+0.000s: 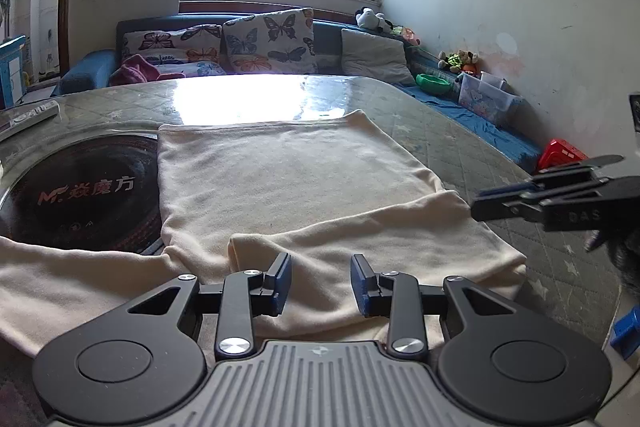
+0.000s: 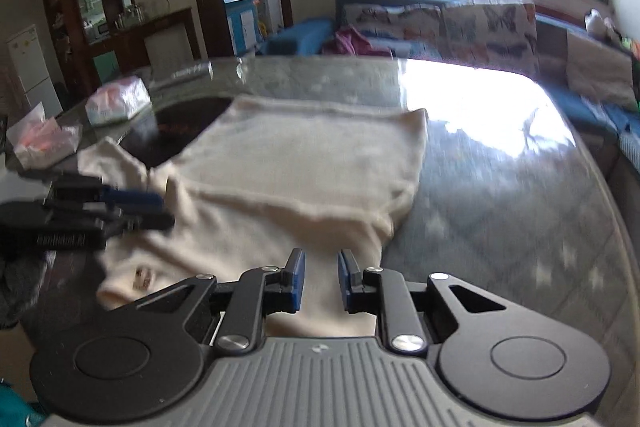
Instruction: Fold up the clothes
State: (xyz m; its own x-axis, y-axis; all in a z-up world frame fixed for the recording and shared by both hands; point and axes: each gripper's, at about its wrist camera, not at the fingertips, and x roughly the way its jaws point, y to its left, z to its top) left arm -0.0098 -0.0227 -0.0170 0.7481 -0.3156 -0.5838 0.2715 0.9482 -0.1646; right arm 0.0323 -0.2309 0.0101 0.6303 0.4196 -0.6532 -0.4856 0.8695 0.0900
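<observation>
On the left, a black round cooktop (image 1: 80, 195) sits in the table (image 1: 460, 147), and the cream shirt (image 1: 280, 179) lies flat beside it, its left edge over the cooktop's rim. One sleeve (image 1: 60, 275) trails off to the left. The left gripper (image 1: 320, 283) hovers above the shirt's near folded edge, jaws apart with a moderate gap and nothing between them; cloth lies below and ahead. Further right, the other sleeve is folded across the body. The right gripper (image 2: 321, 281) stands over that near right part, jaws narrowly parted, cloth visible through the gap but not pinched.
</observation>
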